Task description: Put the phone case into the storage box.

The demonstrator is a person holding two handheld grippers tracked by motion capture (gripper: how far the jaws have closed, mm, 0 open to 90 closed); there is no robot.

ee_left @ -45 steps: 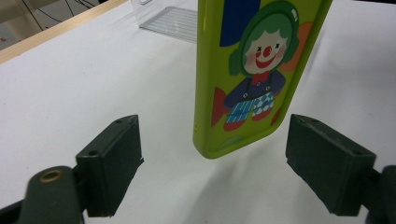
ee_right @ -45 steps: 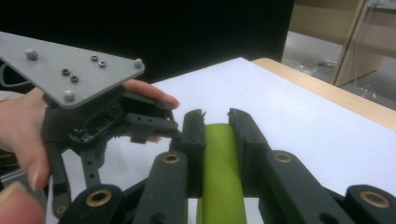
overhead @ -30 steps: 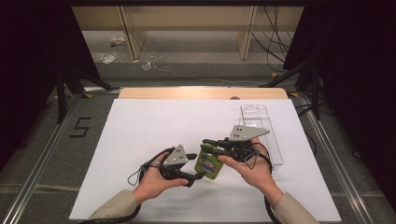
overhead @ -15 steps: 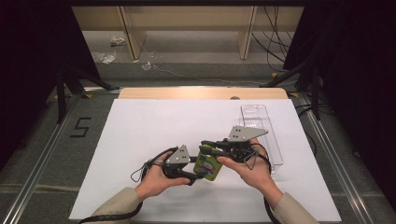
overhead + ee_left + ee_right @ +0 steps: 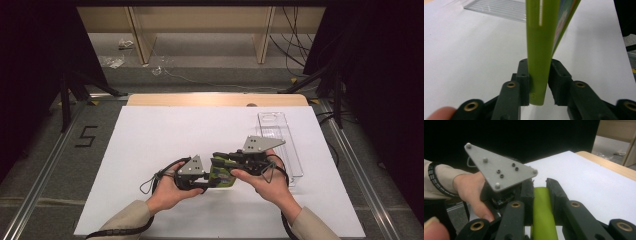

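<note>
A flat green package (image 5: 223, 175) is held just above the white table (image 5: 150, 140), near its front edge, between both grippers. My left gripper (image 5: 205, 181) grips it from the left. In the left gripper view the package's green edge (image 5: 541, 37) stands upright between the two black jaws of my left gripper (image 5: 538, 67), both pressed against it. My right gripper (image 5: 223, 158) reaches in from the right. In the right gripper view the package (image 5: 541, 220) sits between the jaws of my right gripper (image 5: 539, 185), which are shut on it. The left gripper's grey plate (image 5: 499, 170) shows just beyond.
A clear plastic tray (image 5: 280, 142) lies on the table's right side, just behind the right hand, and its ribbed edge (image 5: 499, 8) shows farther off. A wooden strip (image 5: 215, 99) borders the table's far edge. Black frame legs stand on either side.
The left gripper has shifted slightly right, closer against the package. The package and the right gripper have stayed almost still.
</note>
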